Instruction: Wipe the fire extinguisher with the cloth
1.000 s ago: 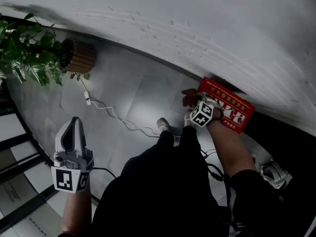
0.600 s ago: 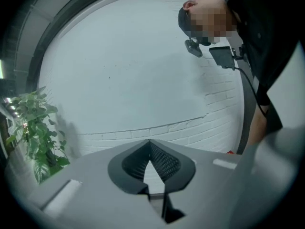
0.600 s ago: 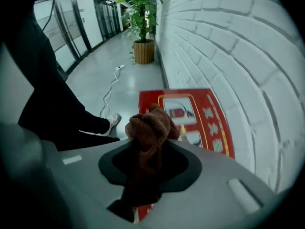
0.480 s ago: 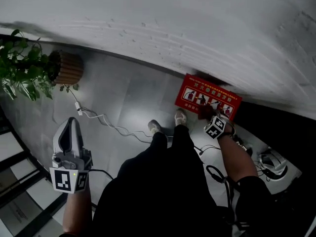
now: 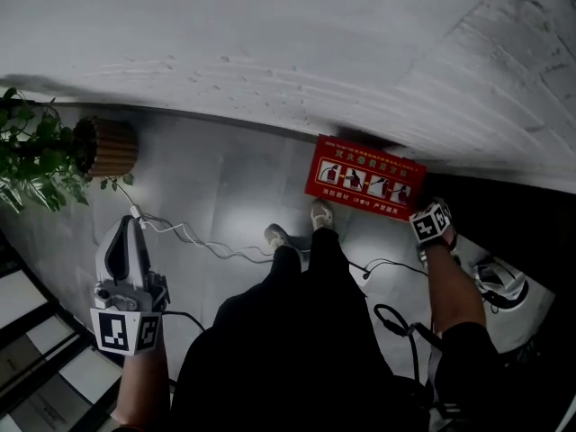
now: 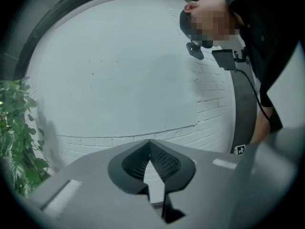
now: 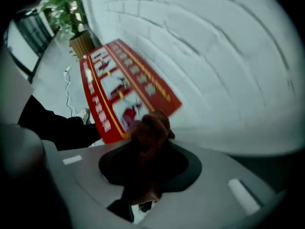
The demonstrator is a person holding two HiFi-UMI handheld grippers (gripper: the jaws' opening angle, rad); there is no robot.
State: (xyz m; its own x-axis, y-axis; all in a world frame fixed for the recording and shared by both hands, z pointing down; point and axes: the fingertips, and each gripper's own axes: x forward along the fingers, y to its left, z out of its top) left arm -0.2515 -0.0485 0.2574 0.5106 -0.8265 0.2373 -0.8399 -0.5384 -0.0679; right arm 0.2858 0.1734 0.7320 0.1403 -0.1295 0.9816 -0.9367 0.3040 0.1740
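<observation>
A red fire extinguisher box point(image 5: 364, 187) with white pictures stands on the floor against the white brick wall. My right gripper point(image 5: 432, 229) hangs just right of the box, pointing down, with only its marker cube showing from above. In the right gripper view the right gripper point(image 7: 148, 128) is shut on a bunched brown cloth point(image 7: 148, 140), and the red fire extinguisher box point(image 7: 119, 89) lies beyond it. My left gripper point(image 5: 133, 225) is held out at the lower left, far from the box. In its own view the left gripper point(image 6: 149, 144) is shut and holds nothing.
A potted plant point(image 5: 31, 156) in a wicker pot point(image 5: 110, 147) stands at the left by the wall. A white cable point(image 5: 193, 239) runs across the grey floor to the person's shoes point(image 5: 320, 212). A white device point(image 5: 504, 282) and black cables point(image 5: 396, 318) lie at the right.
My right gripper has swung with the cloth from the front of the red box to its right side. The left gripper has shifted only slightly.
</observation>
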